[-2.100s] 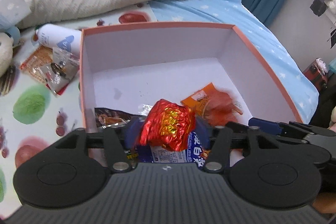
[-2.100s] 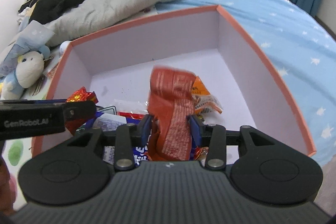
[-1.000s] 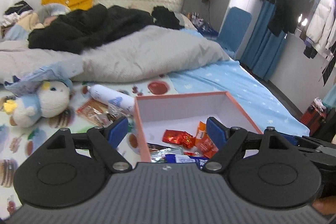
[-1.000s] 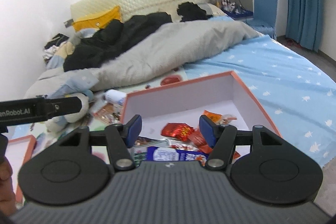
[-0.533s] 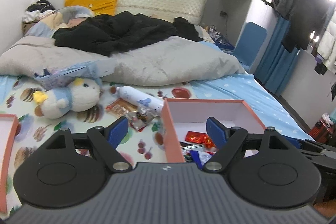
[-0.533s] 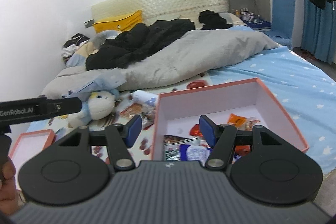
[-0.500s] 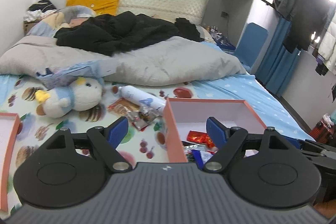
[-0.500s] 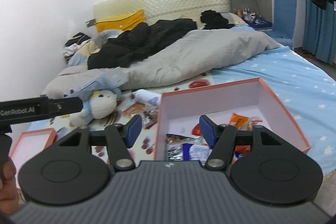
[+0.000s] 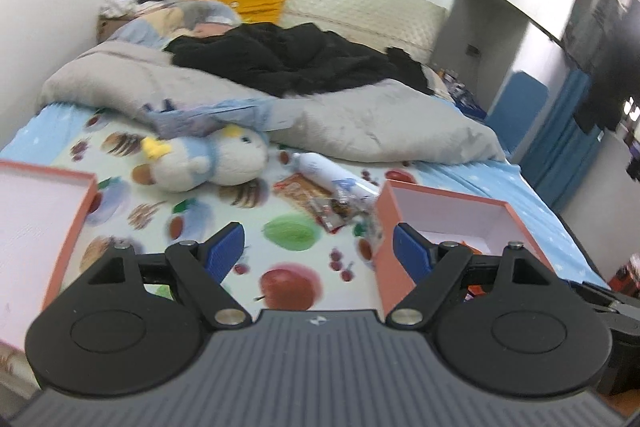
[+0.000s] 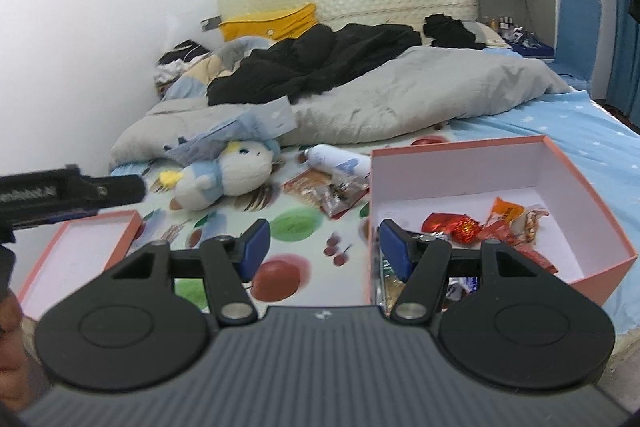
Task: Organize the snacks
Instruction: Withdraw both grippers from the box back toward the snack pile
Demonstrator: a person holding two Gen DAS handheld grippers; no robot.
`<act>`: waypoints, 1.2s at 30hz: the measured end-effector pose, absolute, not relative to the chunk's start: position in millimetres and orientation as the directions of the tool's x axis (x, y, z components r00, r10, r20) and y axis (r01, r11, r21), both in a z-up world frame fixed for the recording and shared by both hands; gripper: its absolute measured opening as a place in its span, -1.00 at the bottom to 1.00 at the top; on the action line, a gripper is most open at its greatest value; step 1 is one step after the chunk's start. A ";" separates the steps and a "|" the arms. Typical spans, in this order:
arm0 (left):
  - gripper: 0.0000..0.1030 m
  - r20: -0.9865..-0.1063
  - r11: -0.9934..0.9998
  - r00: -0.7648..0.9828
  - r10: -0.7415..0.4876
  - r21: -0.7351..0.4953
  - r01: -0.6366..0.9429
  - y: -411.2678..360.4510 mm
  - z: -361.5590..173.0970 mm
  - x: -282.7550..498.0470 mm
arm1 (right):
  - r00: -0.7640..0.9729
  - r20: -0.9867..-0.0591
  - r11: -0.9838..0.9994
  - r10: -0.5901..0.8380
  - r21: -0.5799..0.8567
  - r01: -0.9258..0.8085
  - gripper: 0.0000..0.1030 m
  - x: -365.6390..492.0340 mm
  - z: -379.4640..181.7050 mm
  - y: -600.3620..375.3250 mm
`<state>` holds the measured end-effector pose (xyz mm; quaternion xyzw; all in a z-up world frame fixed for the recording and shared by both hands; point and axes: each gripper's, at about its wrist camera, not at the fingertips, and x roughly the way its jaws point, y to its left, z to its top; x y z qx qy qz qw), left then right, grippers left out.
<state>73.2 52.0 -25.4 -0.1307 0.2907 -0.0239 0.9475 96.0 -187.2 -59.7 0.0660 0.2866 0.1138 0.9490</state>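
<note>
Right, we have both tools up over the bed with nothing in them: the left hand-held gripper [image 9: 318, 245] has its blue pads spread wide and empty, and the right hand-held gripper [image 10: 320, 247] stands partly spread, empty too. The open box [image 10: 460, 167] sits on the right side of the fruit-print sheet [image 9: 288, 283], and several snacks lie in it already, a red foil packet [image 10: 450, 227] and an orange packet [image 10: 506, 213] among them. What we judge is left are the loose snack packets [image 9: 320, 201] on the sheet, just beside the box's left wall and close to a white bottle [image 9: 334, 173]. A plush toy [image 9: 204, 163] lies further left, and the box lid [image 9: 86, 211] at the far left edge.

Risks from here, as we see them: those packets overlap, so a wide grab could lift two at once or drop one. The bottle may roll if nudged. The soft mattress gives, so pressing down could skate a flat wrapper away, and a pad could clip the box wall.
</note>
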 end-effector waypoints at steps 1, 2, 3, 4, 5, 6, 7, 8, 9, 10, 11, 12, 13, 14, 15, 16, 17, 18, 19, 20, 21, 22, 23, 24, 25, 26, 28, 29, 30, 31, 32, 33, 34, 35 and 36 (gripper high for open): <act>0.64 -0.546 0.961 0.829 -0.120 -0.274 -0.041 58.7 -28.3 69.0 | 0.807 -0.531 0.964 0.259 0.192 -0.183 0.22 95.0 -61.1 -185.0; 0.64 -0.547 0.955 0.828 -0.126 -0.293 -0.048 65.8 -31.6 65.2 | 0.803 -0.535 0.963 0.263 0.196 -0.185 0.22 94.3 -63.1 -182.5; 0.64 -0.547 0.950 0.827 -0.133 -0.309 -0.052 71.2 -34.5 62.7 | 0.800 -0.539 0.963 0.263 0.199 -0.183 0.22 93.7 -65.4 -179.2; 0.64 -0.549 0.946 0.825 -0.134 -0.319 -0.059 76.4 -38.7 60.0 | 0.798 -0.541 0.963 0.264 0.201 -0.181 0.22 92.5 -67.8 -176.9; 0.64 -0.553 0.943 0.823 -0.130 -0.325 -0.069 80.8 -43.4 57.4 | 0.795 -0.546 0.962 0.264 0.204 -0.179 0.22 92.2 -70.5 -174.1; 0.64 -0.558 0.940 0.819 -0.132 -0.333 -0.076 84.1 -48.1 56.3 | 0.791 -0.552 0.962 0.265 0.205 -0.179 0.22 91.3 -73.0 -171.1; 0.64 -0.563 0.934 0.814 -0.141 -0.349 -0.079 88.1 -53.8 55.9 | 0.786 -0.557 0.962 0.266 0.208 -0.178 0.22 92.0 -75.5 -168.5; 0.64 -0.569 0.929 0.809 -0.149 -0.362 -0.083 89.6 -59.1 57.7 | 0.780 -0.564 0.961 0.269 0.215 -0.176 0.22 93.0 -78.2 -165.7; 0.64 -0.573 0.925 0.805 -0.155 -0.370 -0.086 91.7 -64.5 60.1 | 0.775 -0.571 0.960 0.273 0.220 -0.176 0.22 95.0 -80.7 -162.8; 0.64 -0.577 0.924 0.802 -0.157 -0.372 -0.086 92.8 -69.2 63.3 | 0.770 -0.575 0.959 0.275 0.221 -0.177 0.22 97.0 -82.8 -159.9; 0.64 -0.579 0.924 0.799 -0.160 -0.373 -0.085 93.5 -73.6 68.1 | 0.766 -0.582 0.959 0.275 0.218 -0.179 0.22 99.9 -85.3 -156.1; 0.64 -0.581 0.923 0.797 -0.165 -0.375 -0.082 94.3 -78.3 73.8 | 0.761 -0.589 0.960 0.273 0.212 -0.181 0.22 102.5 -87.8 -152.8; 0.64 -0.584 0.922 0.793 -0.173 -0.380 -0.079 95.5 -83.4 80.2 | 0.755 -0.597 0.961 0.271 0.207 -0.182 0.22 106.1 -89.9 -149.2; 0.64 -0.589 0.920 0.788 -0.182 -0.385 -0.076 96.6 -88.7 89.2 | 0.749 -0.604 0.961 0.272 0.205 -0.183 0.22 110.2 -92.1 -146.0; 0.64 -0.591 0.918 0.783 -0.192 -0.391 -0.070 98.4 -94.3 98.1 | 0.745 -0.609 0.961 0.273 0.206 -0.184 0.22 115.8 -94.0 -142.4; 0.64 -0.595 0.916 0.778 -0.201 -0.395 -0.065 99.5 -99.8 109.0 | 0.743 -0.611 0.961 0.273 0.206 -0.184 0.22 120.2 -95.6 -139.4; 0.64 -0.601 0.917 0.772 -0.206 -0.394 -0.062 100.2 -104.8 119.3 | 0.741 -0.614 0.962 0.270 0.205 -0.181 0.22 125.7 -97.6 -136.0; 0.64 -0.606 0.920 0.767 -0.211 -0.388 -0.053 100.7 -110.6 130.5 | 0.738 -0.620 0.962 0.268 0.207 -0.176 0.22 131.2 -100.1 -133.4; 0.64 -0.610 0.922 0.762 -0.217 -0.384 -0.045 101.2 -115.9 141.9 | 0.732 -0.627 0.962 0.267 0.215 -0.167 0.22 137.6 -102.3 -131.2; 0.64 -0.617 0.924 0.754 -0.226 -0.380 -0.035 102.1 -123.2 154.4 | 0.725 -0.636 0.962 0.265 0.230 -0.150 0.22 146.3 -104.8 -129.1; 0.64 -0.626 0.927 0.744 -0.232 -0.374 -0.025 102.7 -130.9 167.2 | 0.716 -0.645 0.959 0.265 0.251 -0.129 0.22 154.5 -107.3 -128.2; 0.64 -0.634 0.931 0.736 -0.235 -0.364 -0.016 102.9 -137.9 179.3 | 0.707 -0.654 0.955 0.268 0.279 -0.104 0.22 164.3 -110.6 -127.3; 0.64 -0.640 0.935 0.731 -0.237 -0.353 -0.007 103.6 -143.8 190.1 | 0.702 -0.660 0.951 0.269 0.298 -0.084 0.22 174.0 -113.4 -125.9; 0.64 -0.647 0.940 0.724 -0.237 -0.340 0.003 103.7 -150.6 202.4 | 0.704 -0.662 0.951 0.259 0.303 -0.066 0.22 184.6 -116.2 -123.4; 0.64 -0.654 0.943 0.718 -0.238 -0.332 0.010 104.5 -157.2 214.0 | 0.707 -0.663 0.953 0.246 0.300 -0.051 0.22 193.4 -118.3 -121.1; 0.64 -0.659 0.945 0.711 -0.243 -0.326 0.021 105.0 -163.9 225.8 | 0.704 -0.669 0.952 0.237 0.305 -0.030 0.22 204.8 -121.0 -119.1; 0.64 -0.660 0.948 0.706 -0.256 -0.316 0.048 105.9 -176.2 246.3 | 0.696 -0.679 0.944 0.233 0.330 0.005 0.22 223.4 -127.0 -118.2; 0.64 -0.662 0.950 0.702 -0.261 -0.306 0.064 105.9 -183.2 259.3 | 0.695 -0.684 0.942 0.222 0.333 0.027 0.22 235.1 -130.7 -117.2; 0.64 -0.666 0.951 0.698 -0.263 -0.299 0.073 106.1 -188.1 268.0 | 0.695 -0.687 0.943 0.212 0.331 0.039 0.22 243.3 -133.6 -115.8; 0.63 -0.669 0.953 0.694 -0.265 -0.292 0.082 105.3 -194.2 279.3 | 0.696 -0.689 0.943 0.205 0.329 0.047 0.22 253.2 -137.1 -114.1; 0.63 -0.669 0.952 0.691 -0.275 -0.289 0.100 104.8 -201.4 291.7 | 0.696 -0.689 0.943 0.201 0.329 0.054 0.22 262.4 -140.7 -113.0; 0.63 -0.668 0.951 0.687 -0.286 -0.288 0.116 103.9 -207.3 301.6 | 0.698 -0.688 0.941 0.199 0.332 0.060 0.22 272.5 -145.2 -111.4; 0.62 -0.668 0.950 0.684 -0.293 -0.287 0.126 103.2 -213.6 311.5 | 0.697 -0.690 0.940 0.195 0.335 0.069 0.22 280.9 -149.8 -110.1; 0.62 -0.670 0.949 0.680 -0.296 -0.284 0.133 102.6 -219.0 320.1 | 0.694 -0.695 0.939 0.186 0.335 0.084 0.22 290.0 -155.0 -108.8; 0.62 -0.674 0.951 0.677 -0.296 -0.278 0.139 101.5 -224.9 330.2 | 0.693 -0.698 0.937 0.178 0.335 0.096 0.22 296.9 -158.8 -108.2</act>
